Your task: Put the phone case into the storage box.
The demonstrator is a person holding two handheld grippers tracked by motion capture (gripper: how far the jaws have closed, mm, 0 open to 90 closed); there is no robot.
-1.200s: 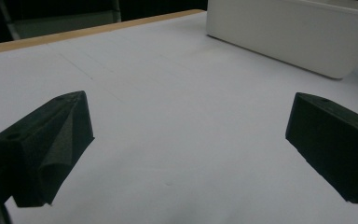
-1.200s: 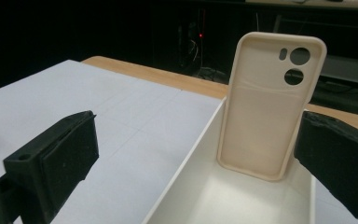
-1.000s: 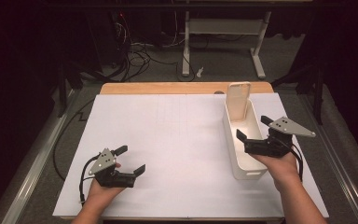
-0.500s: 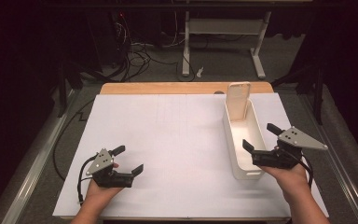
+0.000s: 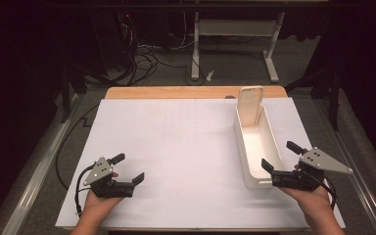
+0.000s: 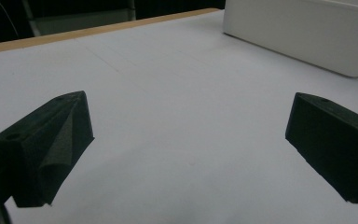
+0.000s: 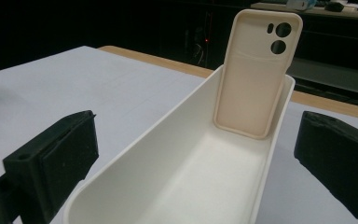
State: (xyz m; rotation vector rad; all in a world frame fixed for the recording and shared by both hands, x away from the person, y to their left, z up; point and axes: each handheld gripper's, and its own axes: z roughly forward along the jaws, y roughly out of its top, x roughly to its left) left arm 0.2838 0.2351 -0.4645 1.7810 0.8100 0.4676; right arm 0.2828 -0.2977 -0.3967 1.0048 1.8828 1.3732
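— What's in the tray?

— One phone case, standing at its far end and leaning on the end wall. The tray sits on the right of my white table.

— And your tongs?

— My right gripper is wide open at the tray's near end, holding nothing. My left gripper is open and empty, well apart.

A long white tray lay lengthwise at the counter's right, and a beige phone case stood upright against its far end, camera cutouts uppermost.
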